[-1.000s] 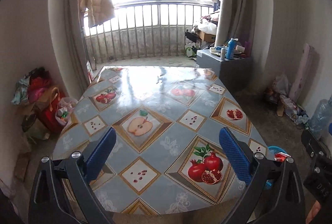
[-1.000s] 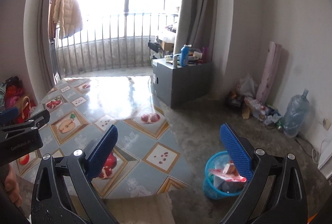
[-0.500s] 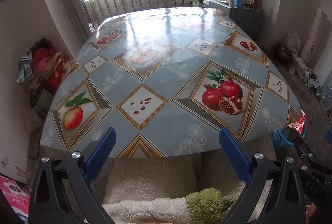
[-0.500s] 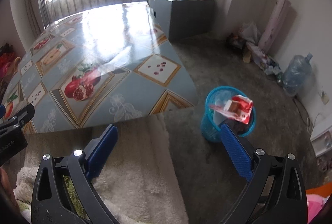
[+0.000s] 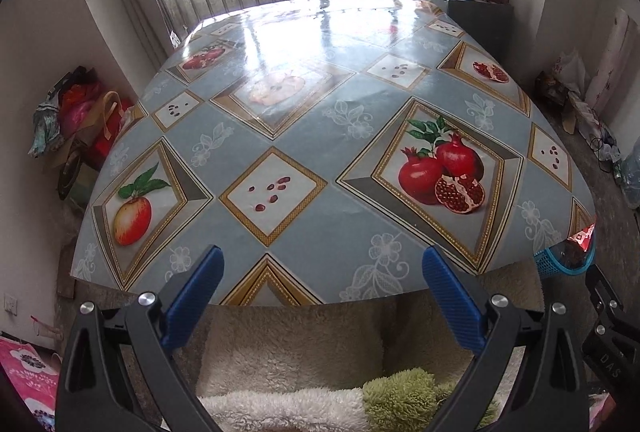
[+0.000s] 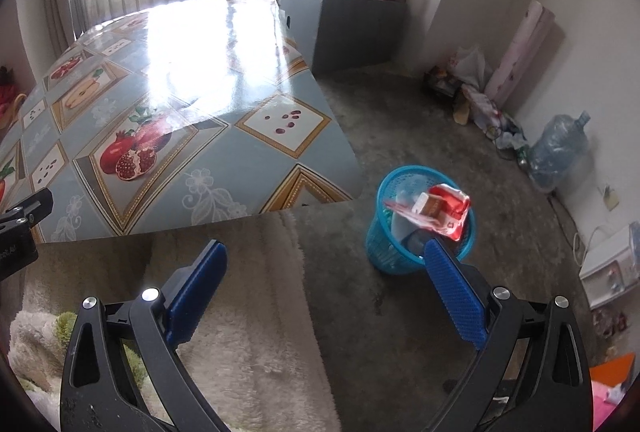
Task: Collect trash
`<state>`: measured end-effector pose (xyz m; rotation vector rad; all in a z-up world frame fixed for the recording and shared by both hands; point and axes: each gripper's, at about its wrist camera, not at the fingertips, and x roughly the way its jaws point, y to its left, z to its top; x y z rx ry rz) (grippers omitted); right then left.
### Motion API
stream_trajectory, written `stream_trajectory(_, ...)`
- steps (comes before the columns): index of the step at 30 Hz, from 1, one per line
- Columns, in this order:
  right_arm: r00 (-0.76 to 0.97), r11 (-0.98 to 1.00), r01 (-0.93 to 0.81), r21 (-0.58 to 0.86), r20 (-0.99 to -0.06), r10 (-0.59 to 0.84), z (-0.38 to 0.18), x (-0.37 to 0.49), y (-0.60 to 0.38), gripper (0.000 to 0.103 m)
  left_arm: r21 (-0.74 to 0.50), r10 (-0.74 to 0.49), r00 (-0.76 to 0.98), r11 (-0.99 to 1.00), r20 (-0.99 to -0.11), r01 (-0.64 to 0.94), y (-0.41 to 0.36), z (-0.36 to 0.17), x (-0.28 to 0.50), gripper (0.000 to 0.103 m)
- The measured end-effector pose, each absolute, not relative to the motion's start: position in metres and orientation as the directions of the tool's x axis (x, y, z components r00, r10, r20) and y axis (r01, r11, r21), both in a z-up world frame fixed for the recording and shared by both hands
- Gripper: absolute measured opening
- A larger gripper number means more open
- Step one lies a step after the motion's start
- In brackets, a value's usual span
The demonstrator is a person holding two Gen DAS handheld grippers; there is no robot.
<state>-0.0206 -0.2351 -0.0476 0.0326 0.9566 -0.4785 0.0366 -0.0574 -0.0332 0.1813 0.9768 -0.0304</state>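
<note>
A blue mesh waste basket (image 6: 400, 248) stands on the floor off the table's near right corner, with a red and white wrapper (image 6: 448, 206) and other trash sticking out of its top. In the left wrist view only the basket's rim (image 5: 560, 264) shows past the table corner. My right gripper (image 6: 322, 260) is open and holds nothing, its right finger in front of the basket's near side. My left gripper (image 5: 320, 266) is open and holds nothing, low at the near edge of the table (image 5: 320, 152), whose fruit-pattern cloth carries no objects.
A fluffy beige blanket (image 6: 240, 312) with a green patch lies below both grippers. A grey cabinet (image 6: 344, 28) with bottles stands past the table. A large water jug (image 6: 556, 152), bags and clutter line the right wall. Bags (image 5: 80, 120) are piled at the left wall.
Both grippers have pulled back and tilted downward from the table; the blanket has come into view beneath them. The basket now sits closer to my right gripper's right finger. Both stay open.
</note>
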Motion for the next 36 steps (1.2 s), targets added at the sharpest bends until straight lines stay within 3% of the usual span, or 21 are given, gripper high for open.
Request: stream_trajectory(36,0.492,0.891,0.425,-0.160,-0.786,-0.376,-0.042,-0.024,-0.238,0.095,0.120,0.009,0.585,0.981,-0.811,0.151,-0.066,-0.022,0.032,0.097)
